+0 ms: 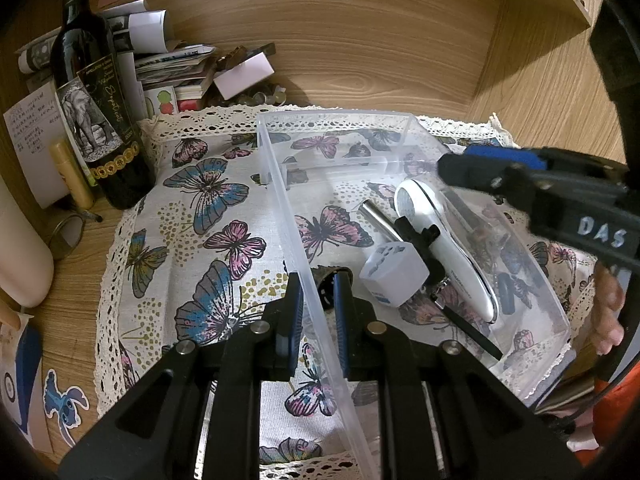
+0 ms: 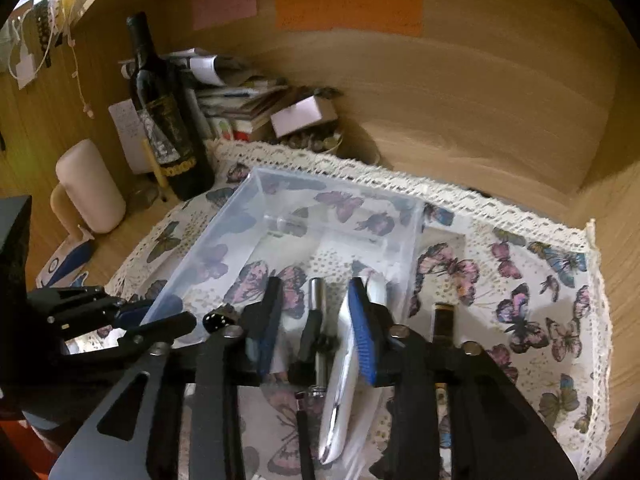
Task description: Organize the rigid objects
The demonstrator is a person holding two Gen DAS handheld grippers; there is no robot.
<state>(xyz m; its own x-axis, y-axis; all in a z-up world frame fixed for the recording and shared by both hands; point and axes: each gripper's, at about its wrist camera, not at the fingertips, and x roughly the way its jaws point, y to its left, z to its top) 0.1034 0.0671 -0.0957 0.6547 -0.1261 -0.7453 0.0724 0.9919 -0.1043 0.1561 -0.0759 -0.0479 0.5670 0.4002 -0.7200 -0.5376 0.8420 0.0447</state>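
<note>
A wooden desk point(image 1: 400, 60) carries a butterfly cloth point(image 1: 208, 208), and on it sits a clear bin point(image 1: 280, 184). Inside the bin lie a white handheld device point(image 1: 444, 240), a white plug adapter point(image 1: 394, 276), a black-handled tool point(image 1: 424, 248) and a metal tube point(image 1: 374, 218). The left gripper point(image 1: 316, 312) is clamped on the bin's left wall. The right gripper point(image 2: 316, 320) hovers over the bin, fingers apart, pressing on nothing. A wine bottle point(image 1: 90, 92) stands beside the cloth, at left.
</note>
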